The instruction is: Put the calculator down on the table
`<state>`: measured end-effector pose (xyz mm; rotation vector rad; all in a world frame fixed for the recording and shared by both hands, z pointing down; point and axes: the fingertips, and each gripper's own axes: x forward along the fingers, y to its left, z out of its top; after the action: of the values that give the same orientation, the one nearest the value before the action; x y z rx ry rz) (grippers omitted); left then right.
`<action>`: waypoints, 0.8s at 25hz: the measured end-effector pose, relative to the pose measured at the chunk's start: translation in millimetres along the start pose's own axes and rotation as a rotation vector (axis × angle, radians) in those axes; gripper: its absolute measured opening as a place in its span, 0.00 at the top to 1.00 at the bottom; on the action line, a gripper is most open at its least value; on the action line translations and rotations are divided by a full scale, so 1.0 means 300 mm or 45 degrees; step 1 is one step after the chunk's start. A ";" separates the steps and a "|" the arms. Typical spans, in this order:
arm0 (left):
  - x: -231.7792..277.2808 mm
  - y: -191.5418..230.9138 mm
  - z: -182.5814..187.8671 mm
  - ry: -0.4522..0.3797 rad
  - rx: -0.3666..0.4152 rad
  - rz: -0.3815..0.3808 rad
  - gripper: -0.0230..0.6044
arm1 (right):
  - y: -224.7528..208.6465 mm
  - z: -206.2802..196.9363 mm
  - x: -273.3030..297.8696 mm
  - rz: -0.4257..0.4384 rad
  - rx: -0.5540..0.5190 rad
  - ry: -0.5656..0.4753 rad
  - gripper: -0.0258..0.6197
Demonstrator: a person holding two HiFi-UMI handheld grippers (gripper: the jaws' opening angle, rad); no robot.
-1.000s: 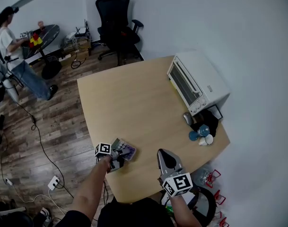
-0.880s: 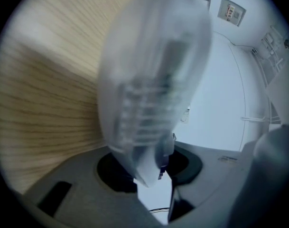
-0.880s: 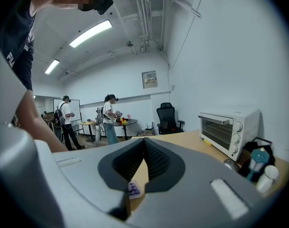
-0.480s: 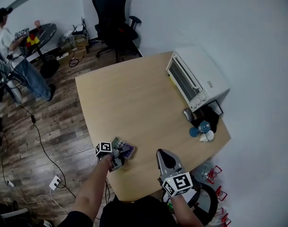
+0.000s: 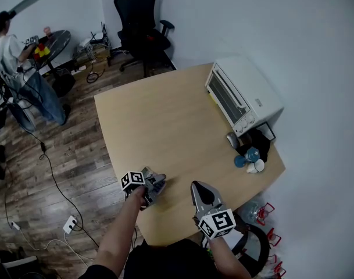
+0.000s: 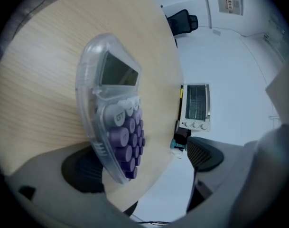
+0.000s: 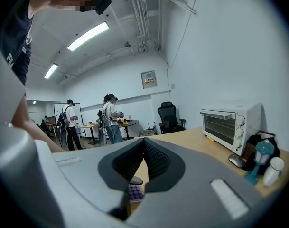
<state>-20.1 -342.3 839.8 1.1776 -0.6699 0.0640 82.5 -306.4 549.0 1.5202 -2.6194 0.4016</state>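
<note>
The middle and far end of the table (image 5: 159, 121) show bare wood, open to a reach from the near edge. Along the right edge stand a toaster oven (image 5: 245, 95), a mouse (image 5: 231, 139) and small bottles (image 5: 250, 154) close together; the calculator (image 5: 156, 182) lies at the front left edge

Grey tongs (image 5: 197, 188), black-and-white marker cubes (image 5: 217, 224)

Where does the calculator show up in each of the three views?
Head view: calculator at lower left, by the near edge of the table.
Left gripper view: calculator large, left of centre.
Right gripper view: calculator low centre, only its purple keys showing.
Shared landmark: white toaster oven.
</note>
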 end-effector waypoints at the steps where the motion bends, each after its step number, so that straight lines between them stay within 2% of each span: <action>1: -0.004 0.004 -0.005 -0.009 0.029 0.031 0.11 | 0.003 0.002 0.002 0.003 -0.002 -0.002 0.95; 5: -0.024 0.017 -0.021 -0.047 0.098 0.083 0.10 | 0.013 0.009 0.008 0.014 -0.003 -0.007 0.95; 14: -0.124 0.067 -0.028 -0.095 -0.025 -0.053 0.08 | 0.004 0.008 0.015 0.023 0.005 -0.010 0.95; 18: -0.170 0.062 -0.032 -0.116 -0.009 -0.071 0.08 | 0.016 0.016 0.023 0.038 0.001 -0.017 0.95; 20: -0.191 0.039 -0.036 -0.113 0.049 -0.056 0.08 | 0.019 0.020 0.026 0.041 0.003 -0.022 0.95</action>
<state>-65.9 -311.6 817.9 1.2371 -0.7228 -0.0129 73.8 -311.8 543.8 1.4906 -2.6608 0.3965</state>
